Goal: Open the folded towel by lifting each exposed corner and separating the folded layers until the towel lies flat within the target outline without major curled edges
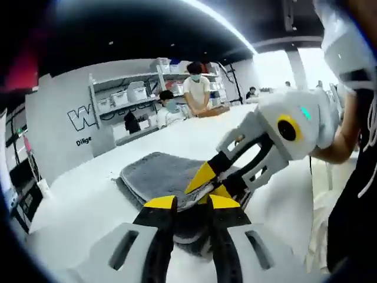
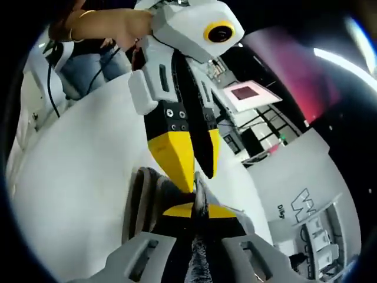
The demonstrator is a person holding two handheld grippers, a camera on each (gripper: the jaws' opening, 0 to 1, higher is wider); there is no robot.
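Note:
A grey folded towel [image 1: 156,174] lies on the white table [image 1: 88,200]. My left gripper [image 1: 192,202] is shut on the towel's near edge, with grey pile showing between its yellow tips. My right gripper [image 1: 209,187] reaches in from the right and pinches the same edge just beside it, lifting a thin layer. In the right gripper view, the towel [image 2: 147,191] rises as a narrow fold between the right gripper's [image 2: 197,210] tips. The left gripper [image 2: 196,177] comes down from above and meets that fold, tip to tip.
A person's arm [image 1: 347,135] holds the right gripper at the table's right side. Two people [image 1: 197,88] stand at the far end of the table, before shelves with white bins [image 1: 126,97]. A screen on a stand [image 2: 247,94] sits beyond the table.

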